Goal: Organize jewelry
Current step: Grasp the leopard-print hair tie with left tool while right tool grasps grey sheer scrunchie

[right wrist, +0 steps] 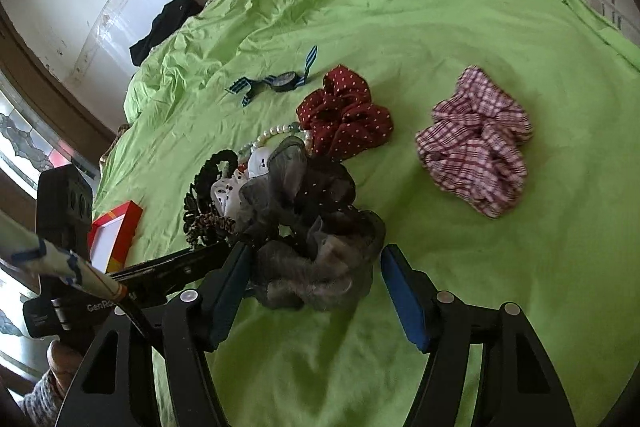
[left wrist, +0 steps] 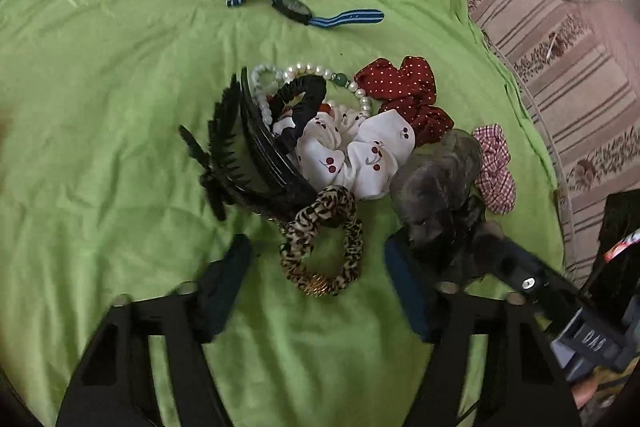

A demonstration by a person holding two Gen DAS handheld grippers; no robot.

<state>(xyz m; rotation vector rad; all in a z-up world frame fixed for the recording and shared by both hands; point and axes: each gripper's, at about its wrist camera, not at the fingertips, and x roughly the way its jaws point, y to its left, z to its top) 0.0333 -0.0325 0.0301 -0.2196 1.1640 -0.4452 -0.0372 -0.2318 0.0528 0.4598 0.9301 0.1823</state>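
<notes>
Left gripper (left wrist: 318, 267) is spread wide, both jaws apart, gripping nothing, with the leopard-print scrunchie (left wrist: 322, 241) lying on the cloth between its tips. Right gripper (right wrist: 314, 263) is just as wide open, empty too, its jaws flanking the grey sheer scrunchie (right wrist: 308, 227), a gauzy, ruffled heap; whether the left pad touches it, I cannot tell.

Count them: six scrunchies. Besides those two, one white with cherry print (left wrist: 352, 151), one dark red with white dots (right wrist: 344, 113), one pink checked (right wrist: 476, 143) lying apart to the right, and one slim black ribbed one (left wrist: 298, 95). One black toothed claw clip (left wrist: 244, 155), glossy plastic, sits left of the pile. One pearl bead strand (left wrist: 308, 71) with a green bead curls at the far side. One watch (left wrist: 290, 5) with a blue striped fabric strap lies farther off, alone.

Everything rests loose on the wrinkled green sheet (left wrist: 100, 87). One red-rimmed box (right wrist: 114, 235), interior white, sits at the sheet's left edge; contents not visible.
</notes>
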